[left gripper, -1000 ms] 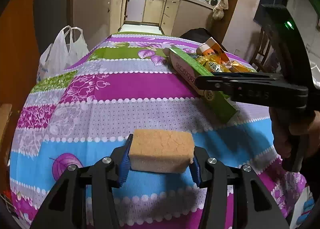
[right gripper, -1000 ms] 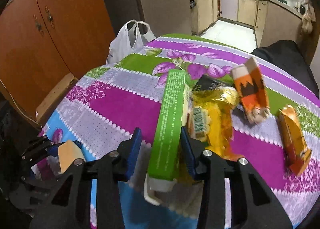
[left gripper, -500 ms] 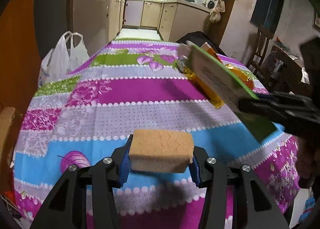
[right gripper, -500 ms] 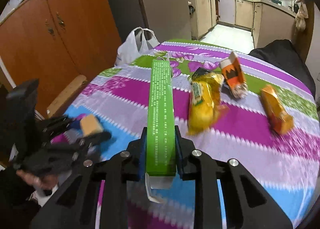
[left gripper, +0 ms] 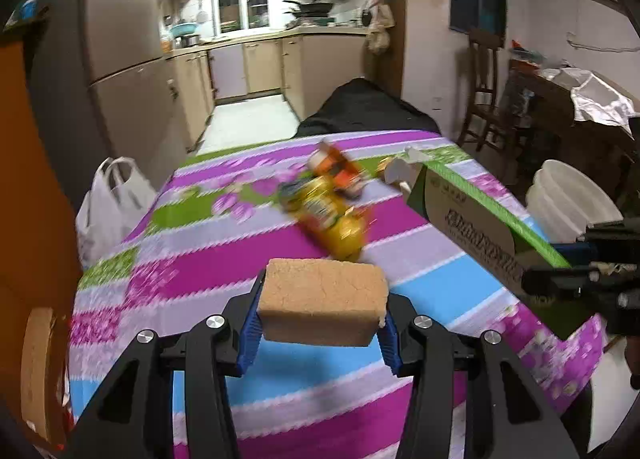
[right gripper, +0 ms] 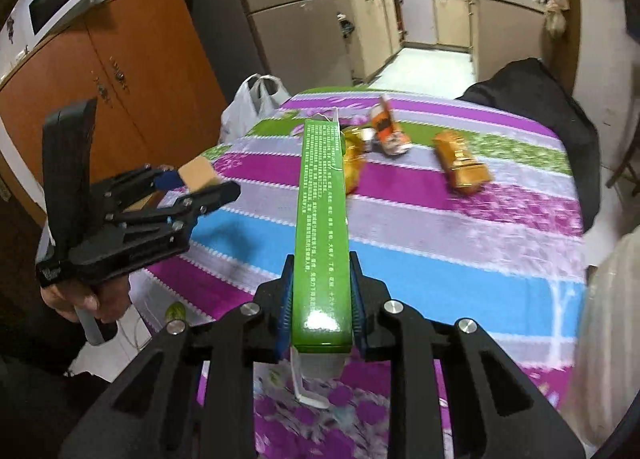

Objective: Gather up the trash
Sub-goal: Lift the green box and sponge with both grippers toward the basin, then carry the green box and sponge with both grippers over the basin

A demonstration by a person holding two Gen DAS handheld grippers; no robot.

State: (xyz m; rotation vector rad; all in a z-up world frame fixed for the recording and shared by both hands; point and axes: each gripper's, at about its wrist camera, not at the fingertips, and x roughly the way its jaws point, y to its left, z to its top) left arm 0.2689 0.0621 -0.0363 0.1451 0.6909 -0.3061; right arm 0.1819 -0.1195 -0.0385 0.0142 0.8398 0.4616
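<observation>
My left gripper (left gripper: 320, 333) is shut on a tan sponge block (left gripper: 322, 307), held above the near part of the striped tablecloth (left gripper: 200, 259). My right gripper (right gripper: 320, 319) is shut on a long green carton (right gripper: 322, 227), lifted off the table with its far flap open. From the left wrist view the same carton (left gripper: 476, 231) juts in from the right. From the right wrist view the left gripper (right gripper: 200, 187) with the sponge (right gripper: 198, 175) is at the left. On the cloth lie a yellow wrapper (left gripper: 332, 219), an orange-white carton (right gripper: 388, 131) and an orange packet (right gripper: 460, 165).
A white plastic bag (left gripper: 108, 203) hangs beside the table's left edge. A white bucket (left gripper: 568, 199) stands off the right edge. An orange cabinet (right gripper: 120, 75) is at the left, a black-covered chair (right gripper: 532, 99) at the far end, the kitchen beyond.
The right gripper closed on the green carton and lifted it off the table, pulling back toward the near edge. Both hands rose and drew back; the sponge stayed gripped.
</observation>
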